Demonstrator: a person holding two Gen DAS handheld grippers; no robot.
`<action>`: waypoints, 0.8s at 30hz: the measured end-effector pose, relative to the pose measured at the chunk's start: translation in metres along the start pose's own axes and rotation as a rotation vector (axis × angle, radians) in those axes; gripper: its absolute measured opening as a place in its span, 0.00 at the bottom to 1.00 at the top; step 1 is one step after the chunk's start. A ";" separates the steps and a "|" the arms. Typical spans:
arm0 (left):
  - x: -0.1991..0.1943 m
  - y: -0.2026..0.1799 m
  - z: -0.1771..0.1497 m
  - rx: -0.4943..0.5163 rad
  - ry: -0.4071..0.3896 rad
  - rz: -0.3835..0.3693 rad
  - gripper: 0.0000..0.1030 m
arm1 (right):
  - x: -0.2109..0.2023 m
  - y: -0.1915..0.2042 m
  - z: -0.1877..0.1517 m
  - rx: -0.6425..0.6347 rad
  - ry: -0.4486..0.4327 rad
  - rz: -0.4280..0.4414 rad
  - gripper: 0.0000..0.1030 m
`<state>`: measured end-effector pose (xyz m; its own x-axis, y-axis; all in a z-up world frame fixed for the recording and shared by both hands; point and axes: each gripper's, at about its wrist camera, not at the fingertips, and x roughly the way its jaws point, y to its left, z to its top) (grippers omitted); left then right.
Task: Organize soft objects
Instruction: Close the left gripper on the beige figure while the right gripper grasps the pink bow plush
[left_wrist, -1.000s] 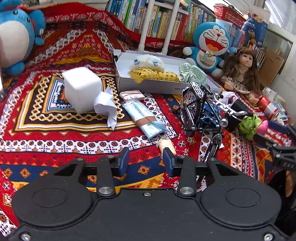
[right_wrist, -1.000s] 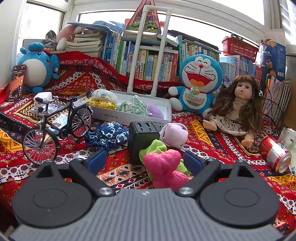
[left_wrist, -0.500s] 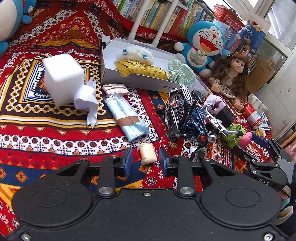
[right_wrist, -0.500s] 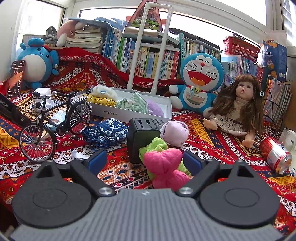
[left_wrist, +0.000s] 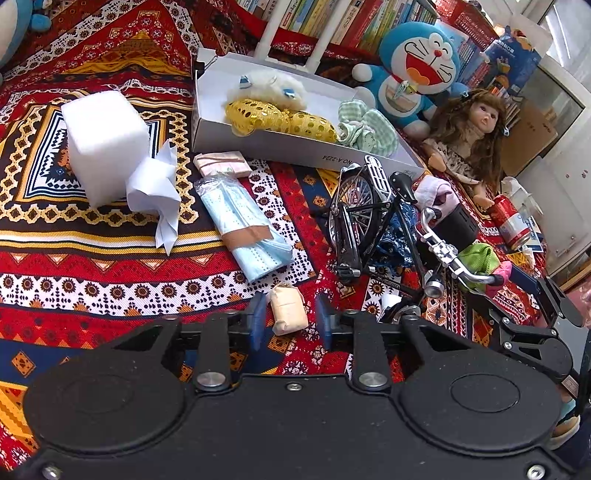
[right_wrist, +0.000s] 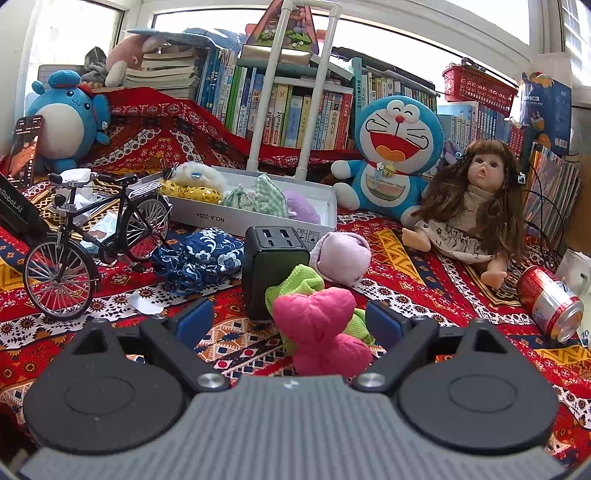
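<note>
From the left wrist view, the left gripper points down at the patterned cloth, its jaws closing around a small beige bundle that lies between them; the pads do not yet press it. Just beyond lies a pack of blue masks, with the white box of soft toys further back.

From the right wrist view, the right gripper has its jaws wide, flanking a pink cloth on a green one, without squeezing either.

Bright daylight from rear windows; fisheye-bent edges, blurred left tool pads
</note>
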<state>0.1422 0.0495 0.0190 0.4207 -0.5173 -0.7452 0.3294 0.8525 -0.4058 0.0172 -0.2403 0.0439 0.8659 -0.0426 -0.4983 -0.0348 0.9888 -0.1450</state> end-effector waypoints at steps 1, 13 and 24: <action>0.001 0.000 0.000 -0.001 0.003 0.002 0.18 | 0.000 0.000 0.000 0.001 0.001 0.000 0.92; -0.005 -0.002 0.000 0.009 -0.009 0.017 0.17 | 0.003 -0.003 -0.002 0.019 0.014 -0.010 0.85; -0.013 0.002 -0.001 0.002 -0.027 0.027 0.17 | -0.008 -0.010 0.003 0.076 -0.003 -0.046 0.41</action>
<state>0.1364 0.0577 0.0279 0.4522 -0.4960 -0.7413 0.3191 0.8661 -0.3848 0.0119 -0.2490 0.0519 0.8673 -0.0876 -0.4901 0.0427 0.9939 -0.1021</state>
